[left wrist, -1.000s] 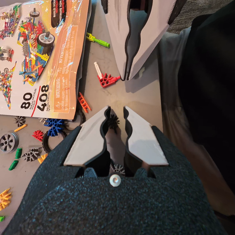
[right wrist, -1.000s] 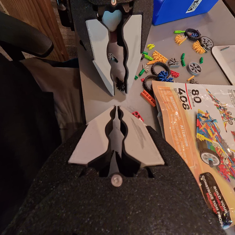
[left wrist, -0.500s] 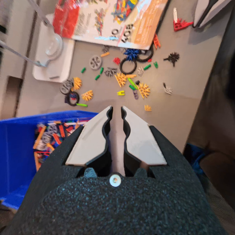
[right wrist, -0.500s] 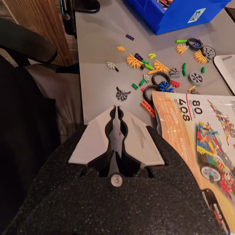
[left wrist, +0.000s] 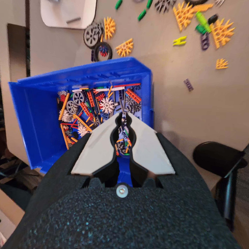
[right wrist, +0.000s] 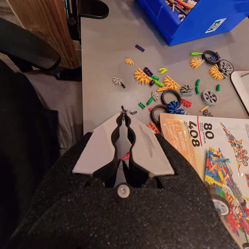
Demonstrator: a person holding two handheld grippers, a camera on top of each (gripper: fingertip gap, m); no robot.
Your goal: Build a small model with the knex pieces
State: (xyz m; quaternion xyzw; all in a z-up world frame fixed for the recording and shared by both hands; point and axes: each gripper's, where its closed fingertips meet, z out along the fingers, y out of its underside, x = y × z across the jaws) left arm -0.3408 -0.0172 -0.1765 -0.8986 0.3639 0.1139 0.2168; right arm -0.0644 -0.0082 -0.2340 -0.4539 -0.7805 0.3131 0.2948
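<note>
My left gripper [left wrist: 123,114] hangs over the open blue bin [left wrist: 80,70], which holds many mixed construction-toy rods, connectors and wheels. Its jaws are almost together and I see nothing held between them. My right gripper [right wrist: 123,114] is shut, low over the grey table near its left edge. Its tips rest at a small black snowflake connector [right wrist: 132,112], which is partly hidden under them. I cannot tell whether it is pinched. A red piece [right wrist: 126,157] shows through the gap behind the tips.
Loose yellow connectors [right wrist: 142,77], black tyres [right wrist: 170,96], a blue connector [right wrist: 175,107] and green rods lie scattered mid-table. A plastic-wrapped instruction booklet [right wrist: 202,148] lies at the right, a white tray [right wrist: 239,87] at the far right. The blue bin [right wrist: 202,29] stands behind, and a black chair armrest [left wrist: 218,159] is off the table edge. Spacing between my two grippers at the tips: around 30 cm. The red piece [right wrist: 126,157] is about 7 cm from my right fingertips.
My left gripper left the black connector on the table, swung over the blue bin and narrowed its jaws. My right gripper moved forward until its tips reached that connector.
</note>
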